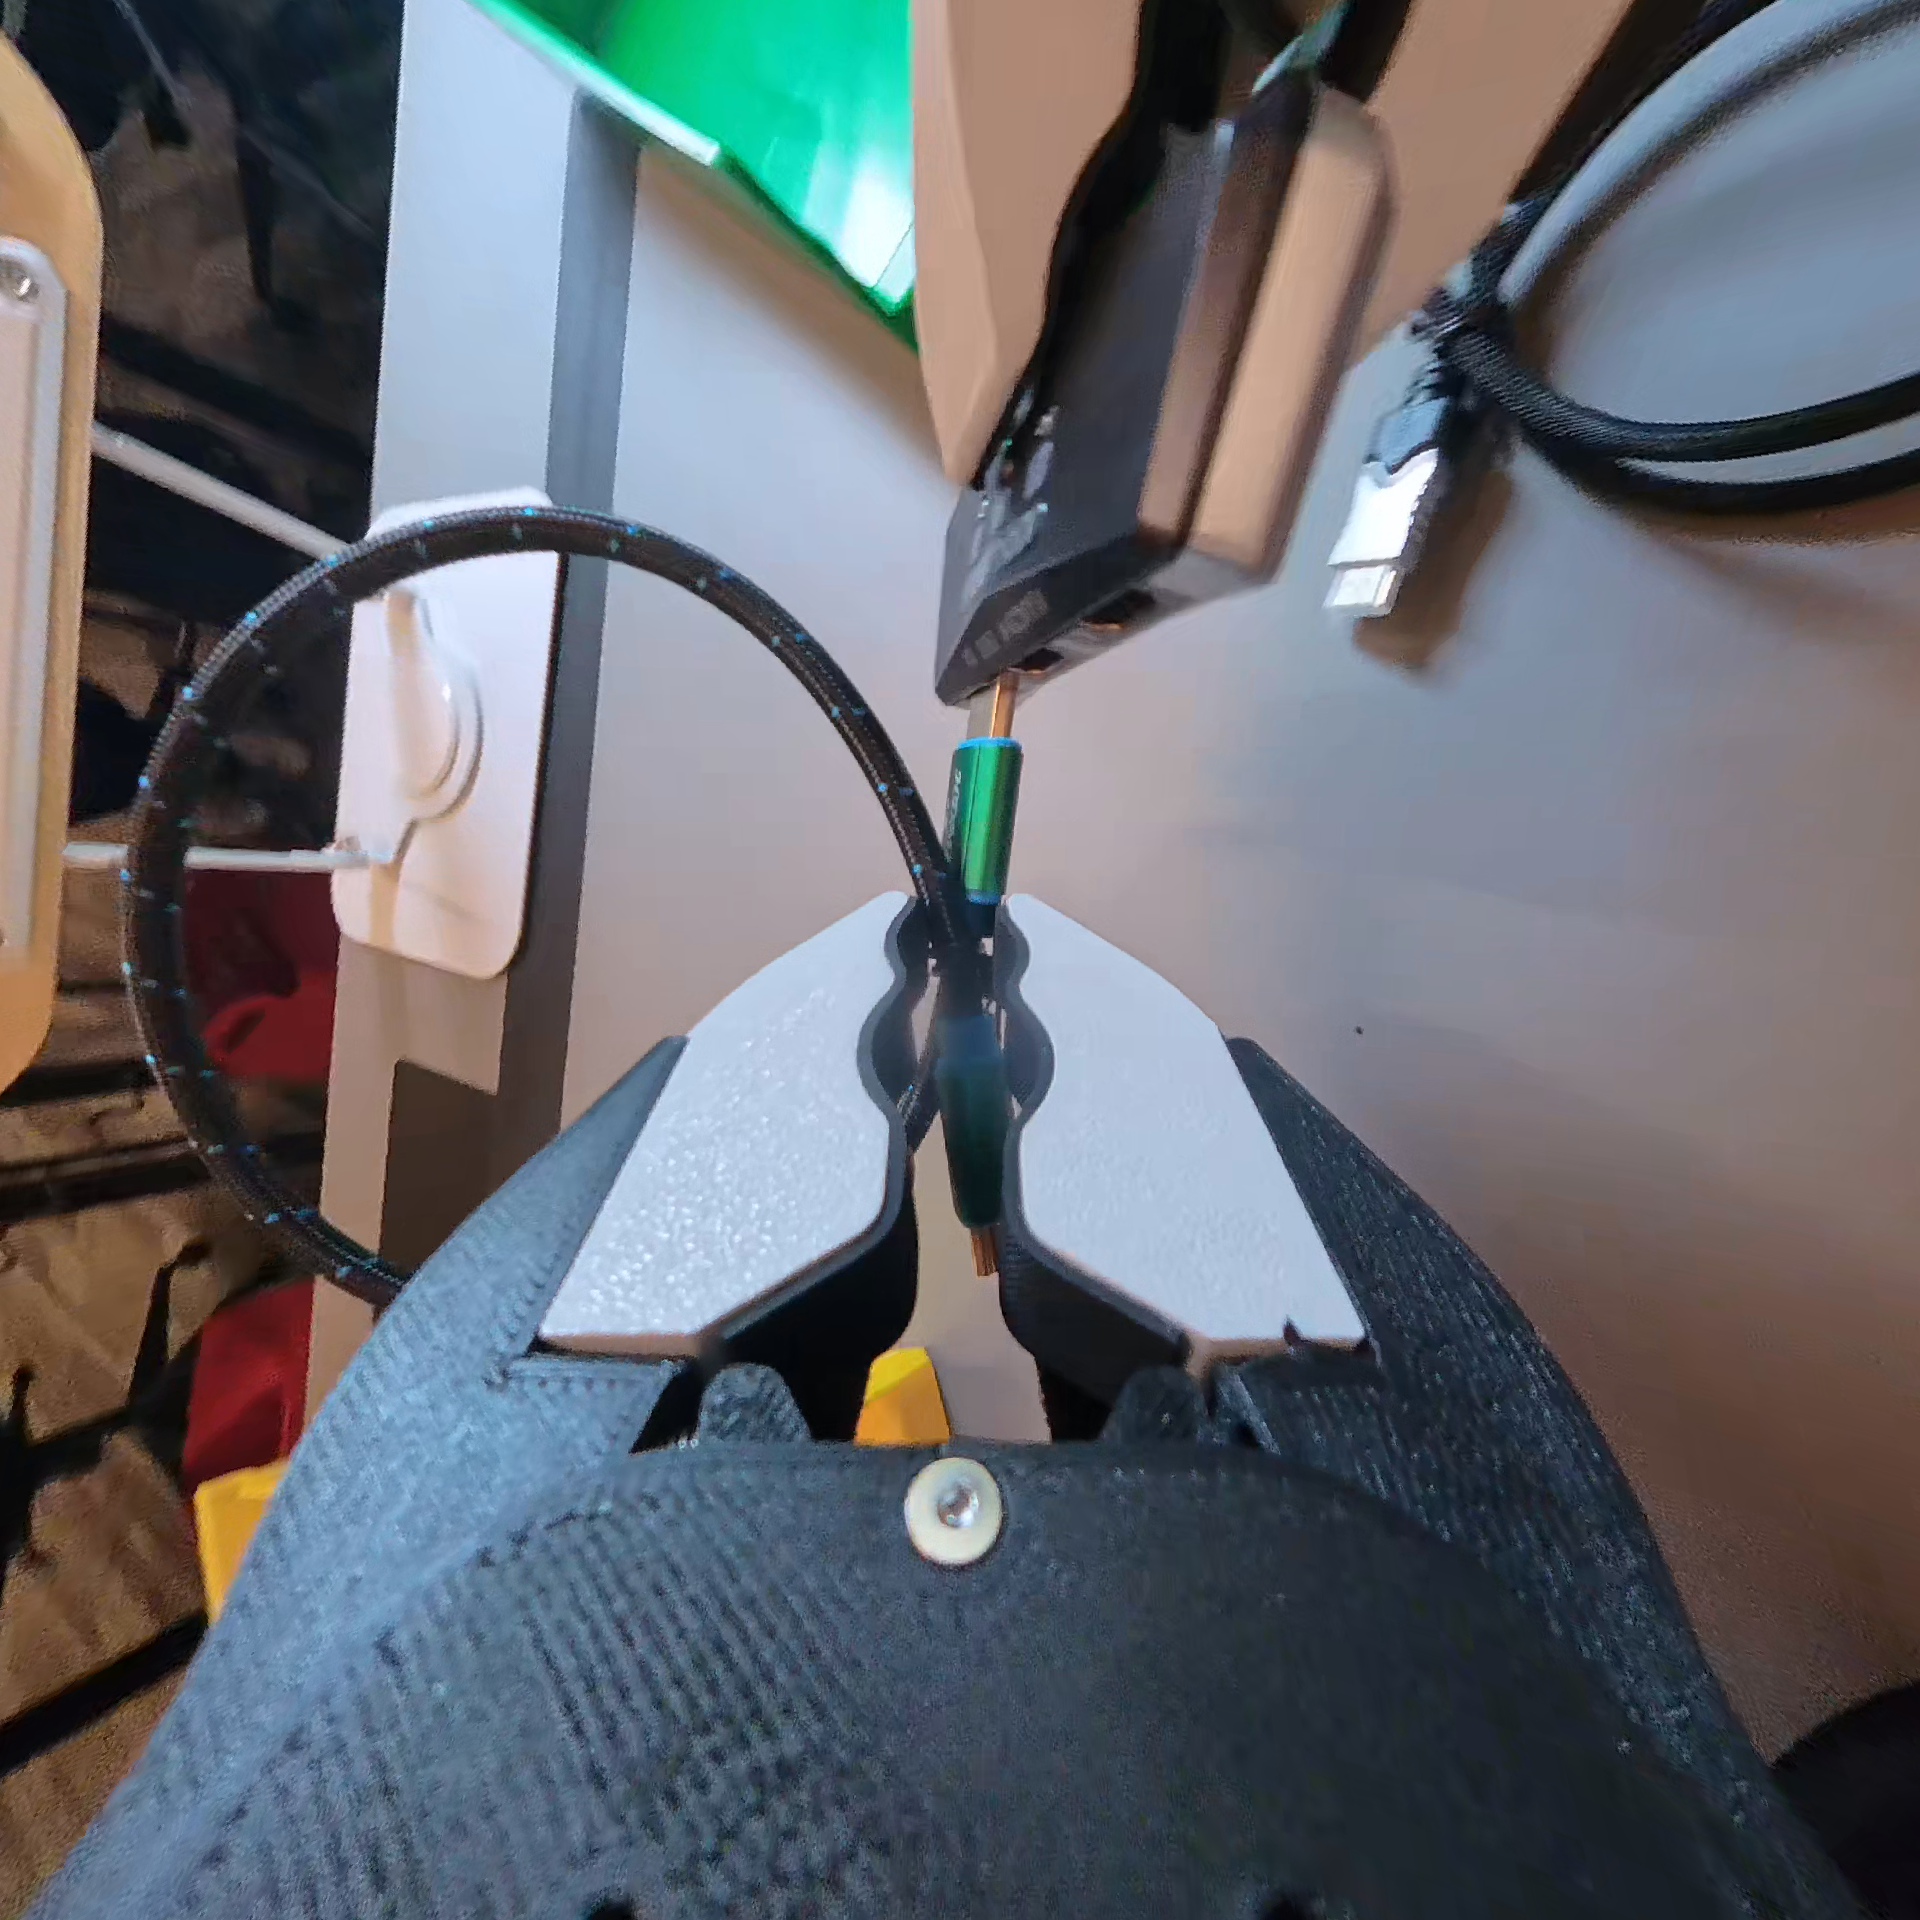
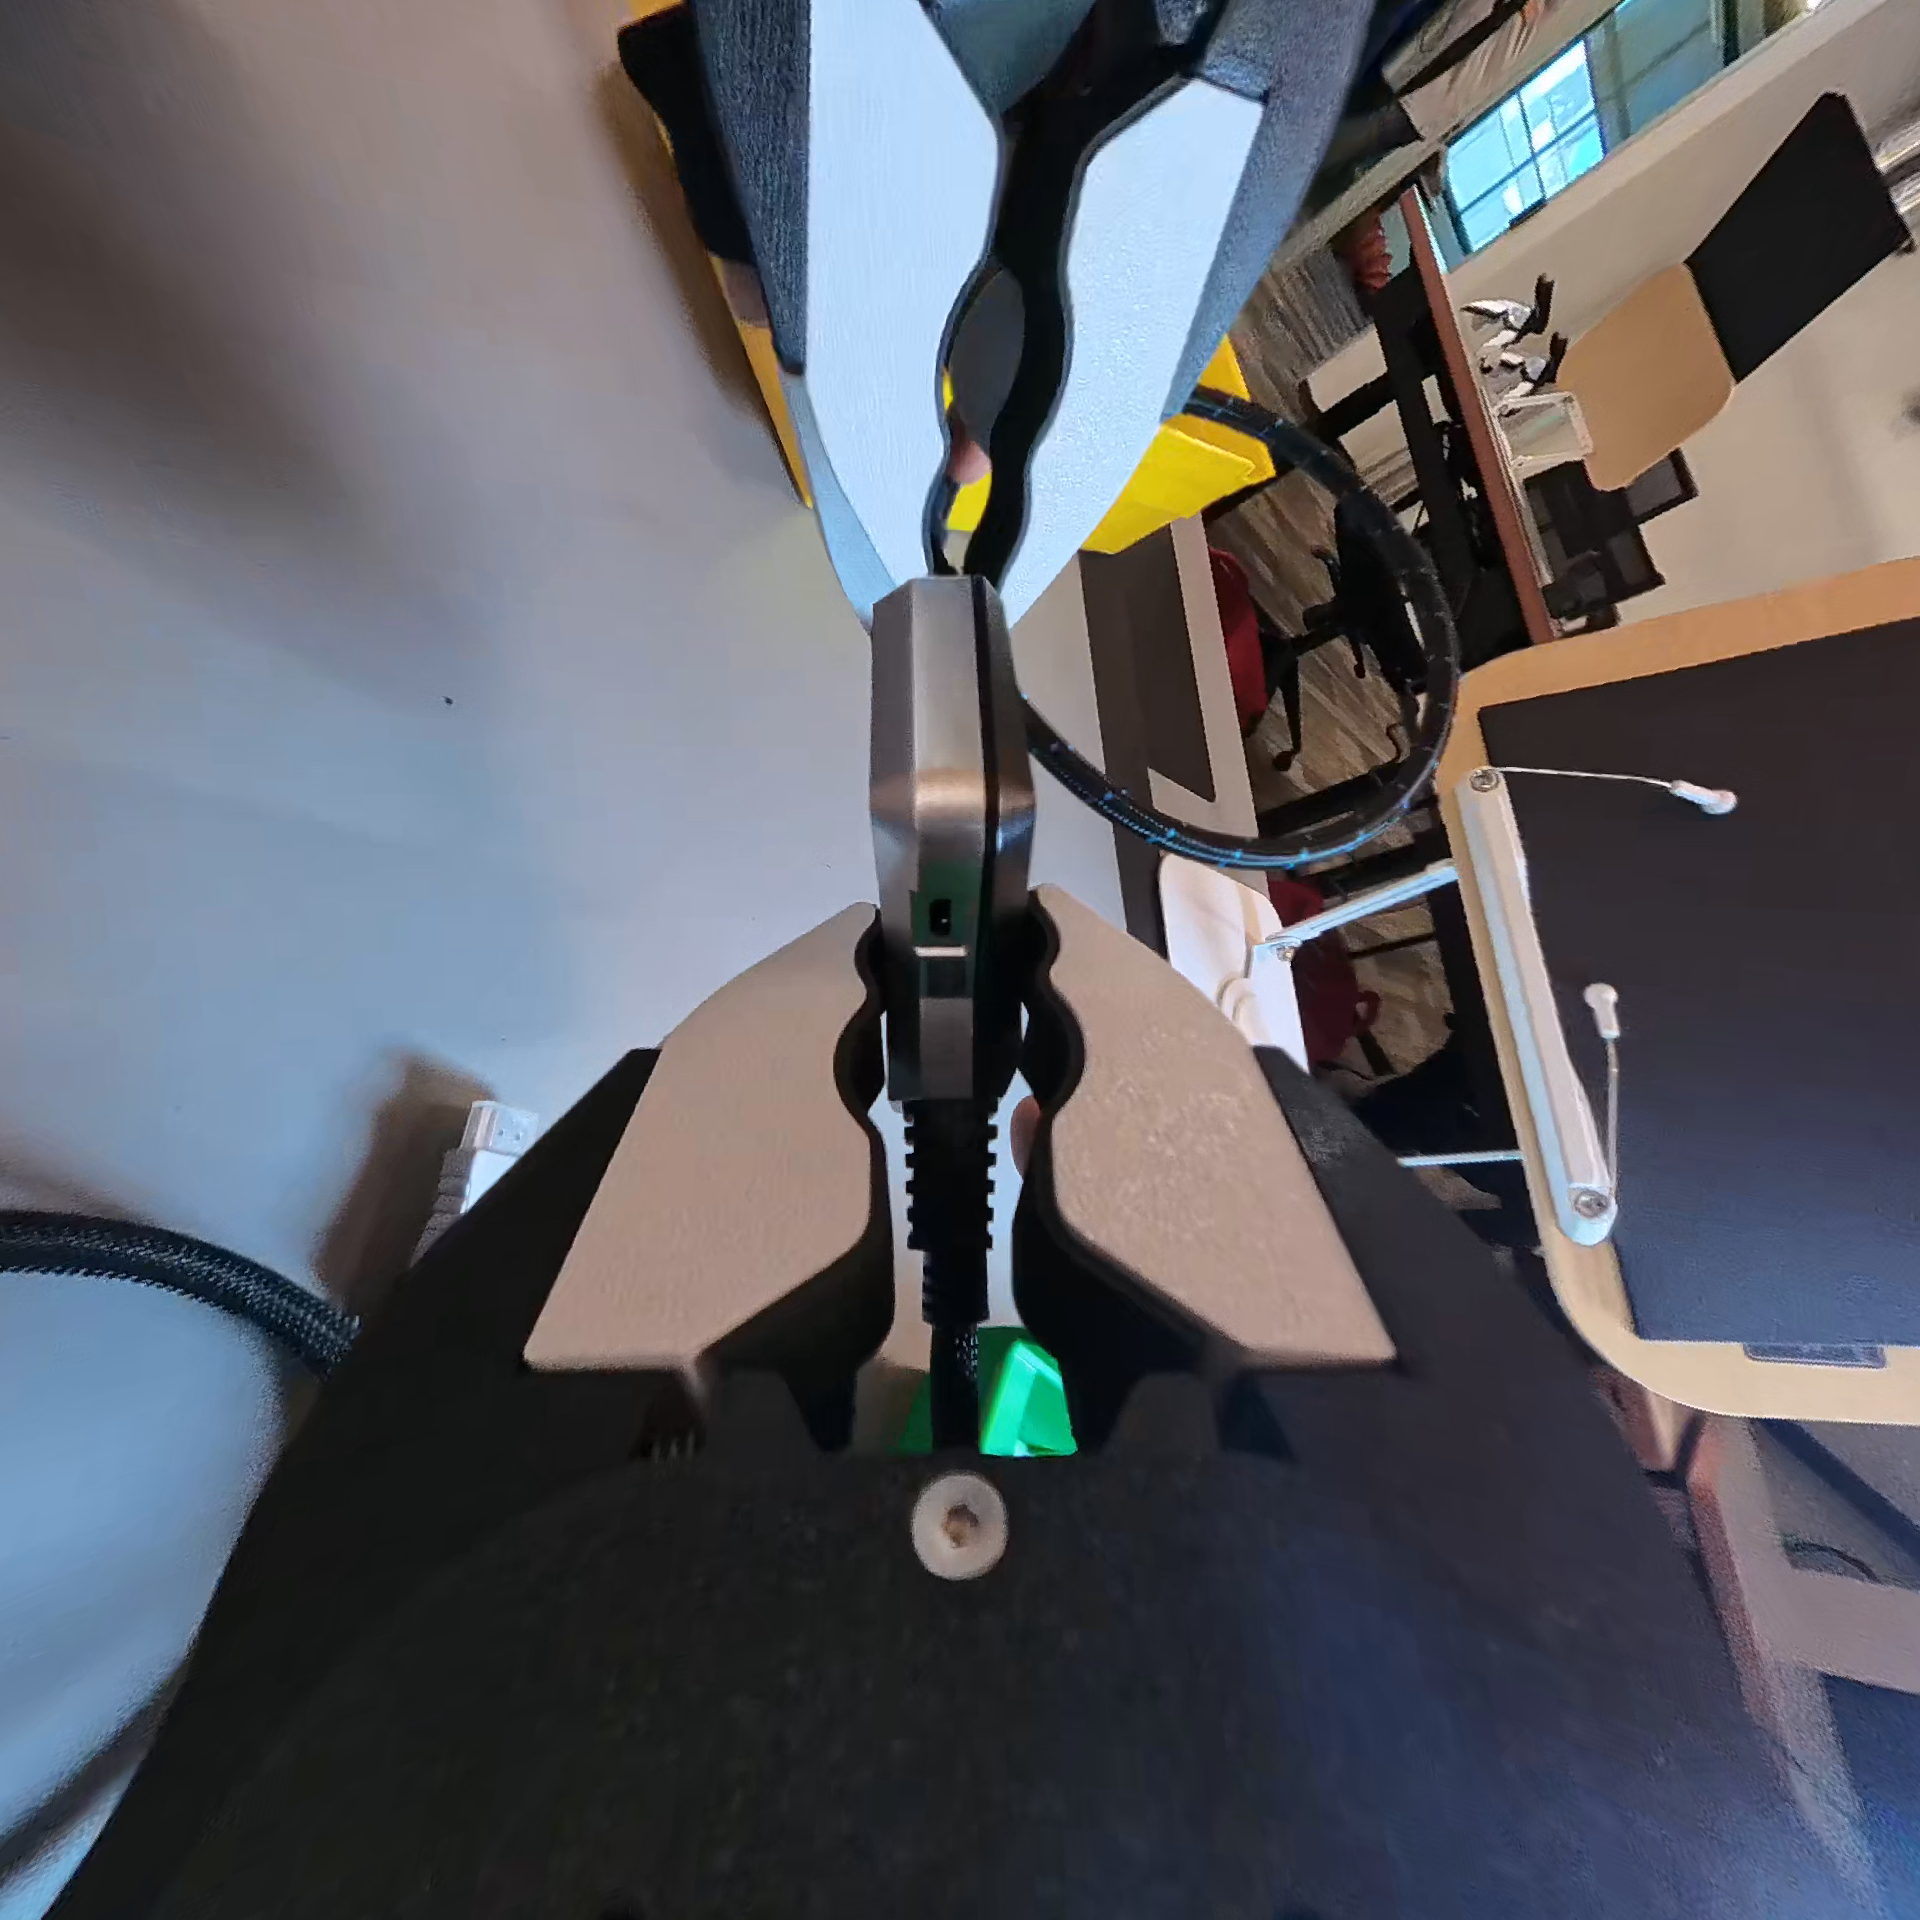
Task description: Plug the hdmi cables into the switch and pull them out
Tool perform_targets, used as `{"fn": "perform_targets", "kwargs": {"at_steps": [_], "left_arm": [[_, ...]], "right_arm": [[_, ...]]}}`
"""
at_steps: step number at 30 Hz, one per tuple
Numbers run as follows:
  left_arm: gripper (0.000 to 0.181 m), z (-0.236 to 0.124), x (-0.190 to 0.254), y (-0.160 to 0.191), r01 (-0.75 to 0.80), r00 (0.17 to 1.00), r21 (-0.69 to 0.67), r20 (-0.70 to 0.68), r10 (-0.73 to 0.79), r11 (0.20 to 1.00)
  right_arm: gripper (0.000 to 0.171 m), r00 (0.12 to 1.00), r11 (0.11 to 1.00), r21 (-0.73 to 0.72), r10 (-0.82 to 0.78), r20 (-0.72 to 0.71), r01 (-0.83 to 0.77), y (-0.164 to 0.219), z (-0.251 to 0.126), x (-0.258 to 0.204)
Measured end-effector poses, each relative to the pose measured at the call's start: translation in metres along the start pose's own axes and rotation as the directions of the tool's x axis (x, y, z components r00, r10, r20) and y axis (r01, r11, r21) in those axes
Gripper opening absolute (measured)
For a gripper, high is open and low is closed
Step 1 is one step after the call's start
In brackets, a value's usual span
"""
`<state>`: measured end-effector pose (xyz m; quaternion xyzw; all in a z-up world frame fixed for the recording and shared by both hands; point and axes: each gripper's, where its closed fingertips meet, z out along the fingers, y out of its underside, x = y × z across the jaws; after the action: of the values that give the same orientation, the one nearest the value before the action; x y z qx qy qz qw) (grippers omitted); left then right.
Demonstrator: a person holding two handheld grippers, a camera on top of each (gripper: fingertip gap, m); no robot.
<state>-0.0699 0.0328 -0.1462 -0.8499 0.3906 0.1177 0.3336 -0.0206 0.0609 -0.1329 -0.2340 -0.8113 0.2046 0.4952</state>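
Note:
In the left wrist view my left gripper [image 1: 961,920] is shut on a short black braided HDMI cable [image 1: 208,790] with green plugs. One green plug [image 1: 982,821] sticks out past the fingertips. Its gold tip [image 1: 1003,712] meets a port on the near end of the dark switch [image 1: 1049,582], and part of the gold shows outside. The cable's other green plug [image 1: 971,1132] lies between the fingers. My right gripper [image 2: 954,914] is shut on the grey switch [image 2: 940,748] and holds it above the table. The left gripper [image 2: 951,551] faces it from the far end.
A second black braided cable [image 1: 1662,436] with a silver plug [image 1: 1382,530] lies on the white table [image 1: 1455,935]; it also shows in the right wrist view [image 2: 156,1278]. A green bin [image 1: 779,125] and a yellow bin [image 2: 1195,468] stand nearby. The table edge [image 1: 582,520] is on the left. Across from one pair of fingers to the other is roughly 7 cm.

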Motion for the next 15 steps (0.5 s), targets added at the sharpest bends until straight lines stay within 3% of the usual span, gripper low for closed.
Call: {"fn": "perform_targets", "kwargs": {"at_steps": [3, 9, 15], "left_arm": [[0.012, -0.001, 0.004, -0.003, 0.025, 0.999, 0.038, -0.044, -0.023, 0.999], [0.012, 0.009, 0.006, 0.007, -0.006, 1.0, -0.059, -0.012, 0.006, 0.998], [0.011, 0.006, 0.001, 0.005, 0.149, 0.988, -0.035, -0.038, -0.15, 0.988]], "right_arm": [[0.022, 1.0, 1.0, 0.02, 0.016, 0.02, -0.016, -0.001, -0.003, -0.001], [0.022, 0.997, 1.0, -0.022, -0.006, 0.083, 0.008, 0.001, 0.003, -0.015], [0.022, 0.999, 0.999, 0.023, 0.028, 0.045, -0.029, -0.004, 0.001, -0.004]]}}
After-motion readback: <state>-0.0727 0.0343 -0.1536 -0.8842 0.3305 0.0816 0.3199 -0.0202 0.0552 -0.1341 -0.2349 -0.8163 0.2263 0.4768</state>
